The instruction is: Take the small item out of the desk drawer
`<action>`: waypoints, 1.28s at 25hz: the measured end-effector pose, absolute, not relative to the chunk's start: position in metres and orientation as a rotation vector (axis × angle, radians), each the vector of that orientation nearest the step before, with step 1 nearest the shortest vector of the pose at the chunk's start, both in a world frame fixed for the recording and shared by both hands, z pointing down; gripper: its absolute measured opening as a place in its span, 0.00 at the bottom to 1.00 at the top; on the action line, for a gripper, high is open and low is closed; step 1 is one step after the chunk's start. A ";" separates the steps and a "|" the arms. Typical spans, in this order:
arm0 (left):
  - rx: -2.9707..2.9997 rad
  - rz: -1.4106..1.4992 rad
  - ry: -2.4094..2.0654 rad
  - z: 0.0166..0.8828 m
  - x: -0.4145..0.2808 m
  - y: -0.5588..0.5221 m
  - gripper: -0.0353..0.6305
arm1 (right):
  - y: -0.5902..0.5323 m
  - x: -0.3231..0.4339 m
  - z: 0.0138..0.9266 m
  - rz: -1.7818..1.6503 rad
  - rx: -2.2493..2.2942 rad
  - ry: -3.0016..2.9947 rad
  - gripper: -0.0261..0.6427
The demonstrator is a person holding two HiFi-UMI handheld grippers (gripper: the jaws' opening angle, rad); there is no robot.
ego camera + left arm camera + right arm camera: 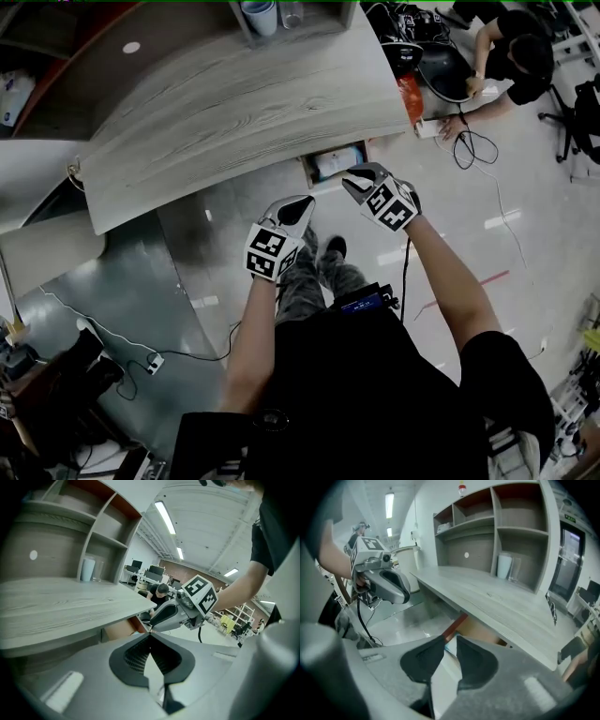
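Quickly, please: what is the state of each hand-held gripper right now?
Left hand-held gripper: closed, jaw tips together, holding nothing.
Right hand-held gripper: open, jaws slightly apart, holding nothing.

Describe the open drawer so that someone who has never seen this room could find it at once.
Find the long, curved wooden desk. Under its front edge, near the right end, the drawer sticks out just ahead of the right gripper. It is the only open compartment below the top, with a pale item lying inside.
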State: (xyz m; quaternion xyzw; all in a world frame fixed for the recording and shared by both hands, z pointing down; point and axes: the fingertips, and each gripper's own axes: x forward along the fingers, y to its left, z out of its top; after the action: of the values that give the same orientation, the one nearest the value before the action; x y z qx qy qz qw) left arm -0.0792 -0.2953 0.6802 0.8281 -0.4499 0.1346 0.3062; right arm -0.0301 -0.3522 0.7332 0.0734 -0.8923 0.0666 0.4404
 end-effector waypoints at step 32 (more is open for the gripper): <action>2.135 0.384 -1.192 0.733 -0.091 -0.315 0.05 | -0.368 -0.059 0.869 -0.218 -0.234 -1.945 0.36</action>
State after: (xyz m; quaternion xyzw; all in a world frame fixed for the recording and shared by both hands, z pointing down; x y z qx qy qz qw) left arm -0.0913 -0.3150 0.7335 0.8151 -0.4550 0.1465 0.3272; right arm -0.0592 -0.3682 0.8691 -0.0990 -0.8227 -0.0921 0.5522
